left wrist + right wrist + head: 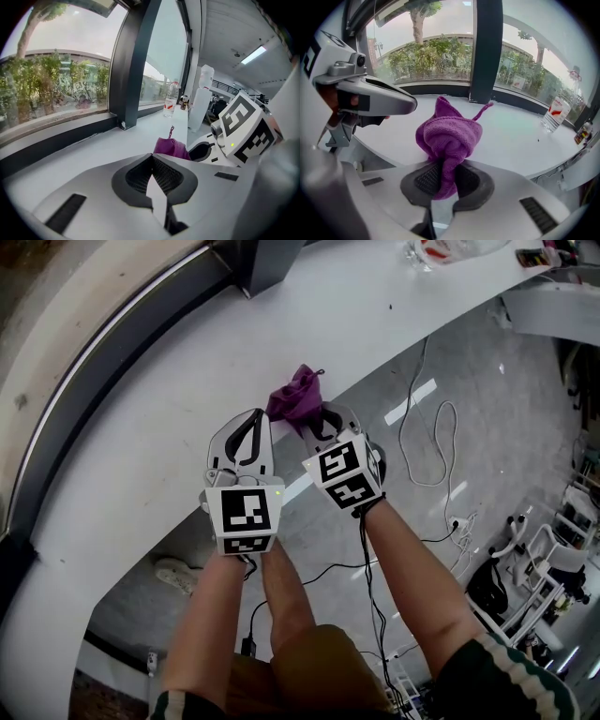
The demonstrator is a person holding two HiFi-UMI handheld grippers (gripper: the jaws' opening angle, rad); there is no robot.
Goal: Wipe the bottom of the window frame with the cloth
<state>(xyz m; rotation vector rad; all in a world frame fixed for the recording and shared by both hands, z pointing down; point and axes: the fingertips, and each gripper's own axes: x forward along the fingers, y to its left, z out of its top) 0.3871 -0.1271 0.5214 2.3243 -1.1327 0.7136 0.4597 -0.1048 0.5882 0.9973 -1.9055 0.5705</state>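
Observation:
A bunched purple knit cloth (298, 397) hangs just above the white sill (169, 427), pinched in my right gripper (317, 424), which is shut on it. In the right gripper view the cloth (449, 133) bulges up out of the closed jaws of that gripper (443, 171). My left gripper (249, 427) sits right beside it on the left, shut with nothing between its jaws (152, 158); the cloth (171, 147) shows just past it. The dark bottom rail of the window frame (98, 367) runs along the sill's far edge, well beyond both grippers (56, 136) (436, 88).
A dark upright mullion (267, 263) (486, 51) meets the sill ahead. A water bottle (557, 112) (171, 99) stands further right along the sill. Below the sill's near edge are floor cables (422, 427) and a shoe (173, 573).

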